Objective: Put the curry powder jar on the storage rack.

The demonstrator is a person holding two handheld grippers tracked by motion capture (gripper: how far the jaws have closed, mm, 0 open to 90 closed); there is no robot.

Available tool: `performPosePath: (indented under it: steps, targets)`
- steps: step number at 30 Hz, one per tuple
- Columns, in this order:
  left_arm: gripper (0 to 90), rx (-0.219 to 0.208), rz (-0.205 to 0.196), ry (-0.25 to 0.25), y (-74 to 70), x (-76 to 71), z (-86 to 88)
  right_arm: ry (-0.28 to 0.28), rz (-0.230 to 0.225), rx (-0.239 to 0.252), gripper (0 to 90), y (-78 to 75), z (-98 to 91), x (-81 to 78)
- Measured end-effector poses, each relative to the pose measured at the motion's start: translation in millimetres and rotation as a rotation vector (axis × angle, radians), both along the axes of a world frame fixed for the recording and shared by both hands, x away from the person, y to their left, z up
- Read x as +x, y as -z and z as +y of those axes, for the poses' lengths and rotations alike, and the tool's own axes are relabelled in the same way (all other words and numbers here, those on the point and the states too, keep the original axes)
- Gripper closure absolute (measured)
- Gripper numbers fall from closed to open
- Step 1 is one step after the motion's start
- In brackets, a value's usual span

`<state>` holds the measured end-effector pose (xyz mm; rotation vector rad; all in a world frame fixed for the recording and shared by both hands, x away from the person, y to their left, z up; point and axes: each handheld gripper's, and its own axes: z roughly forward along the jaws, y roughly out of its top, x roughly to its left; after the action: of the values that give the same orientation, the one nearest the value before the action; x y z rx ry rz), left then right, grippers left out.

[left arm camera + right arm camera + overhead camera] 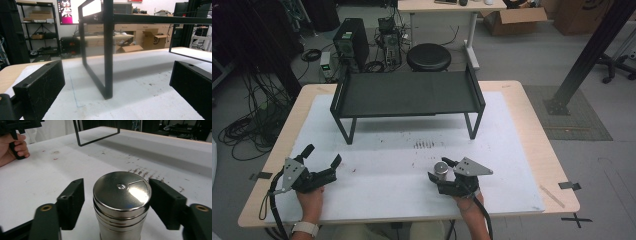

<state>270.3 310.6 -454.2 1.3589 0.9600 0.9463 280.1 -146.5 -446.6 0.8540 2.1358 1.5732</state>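
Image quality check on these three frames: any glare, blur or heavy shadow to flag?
Right gripper view: a bright glare patch sits on the lid of the steel canister, and the near jaw bases are soft. Left gripper view: both close jaws look blurred, the black rack leg is sharp, and the background screen is blown out. High view: even, dim light, with a soft shadow under the rack on the white mat.

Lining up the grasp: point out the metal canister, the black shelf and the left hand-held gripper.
metal canister (pixel 121 188), right gripper view, its lid.
black shelf (pixel 407 93), high view, its top deck.
left hand-held gripper (pixel 322 155), high view, between its fingertips.

Metal shaker (pixel 441 169) between right gripper (pixel 443 170) jaws
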Motion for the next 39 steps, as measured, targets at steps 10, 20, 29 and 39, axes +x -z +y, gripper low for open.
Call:
performPosePath:
  steps: [10,20,29,39]
  targets:
    - [0.3,0.000,0.001,0.000,0.0,0.1,-0.1,-0.005,0.008,0.030,45.3,0.3,-3.0,1.0]
    - [0.2,0.000,0.000,0.000,0.0,0.0,0.0,0.002,0.015,0.049,48.3,0.5,-5.1,1.5]
    - [0.2,0.000,0.001,0.000,0.0,0.2,-0.1,0.020,0.024,0.062,48.8,-2.8,-7.9,4.5]
    - [0.2,0.001,0.002,0.000,-0.1,0.2,-0.1,0.003,-0.007,0.056,48.9,-24.0,-3.8,10.1]
